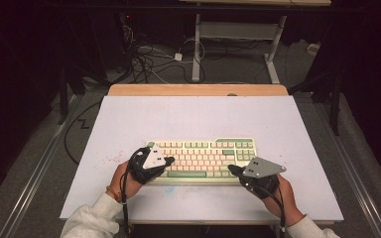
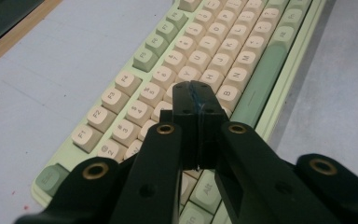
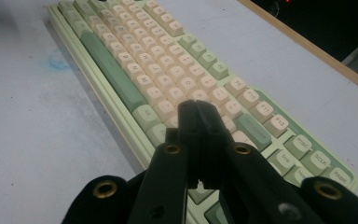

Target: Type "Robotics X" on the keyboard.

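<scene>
On the near half of the pale grey tabletop [image 1: 129, 119] lies a mint-green keyboard with cream and green keycaps [image 1: 203, 156], its long side running left to right, a little right of the middle. At its left end the left gripper [image 1: 167, 160], a black two-jaw tool topped by a grey three-cornered plate, hangs over the keys with its jaws pressed together and nothing between them. In the left gripper view its tips [image 2: 195, 91] stand over the cream letter keys near the row with B and N, just beside the long green space bar [image 2: 261, 84]; whether they touch a key I cannot tell. At the right end of the keyboard the right gripper [image 1: 232, 170] points leftward over the near edge, its jaws likewise shut together and empty. The right gripper view shows its tips [image 3: 198, 108] above the cream keys close to the right of the space bar [image 3: 109, 70], with the green function keys farther right. Hands in light sleeves hold both tools from the near edge. Beyond the tabletop's wooden far edge [image 1: 198, 89], cables lie on the floor.
</scene>
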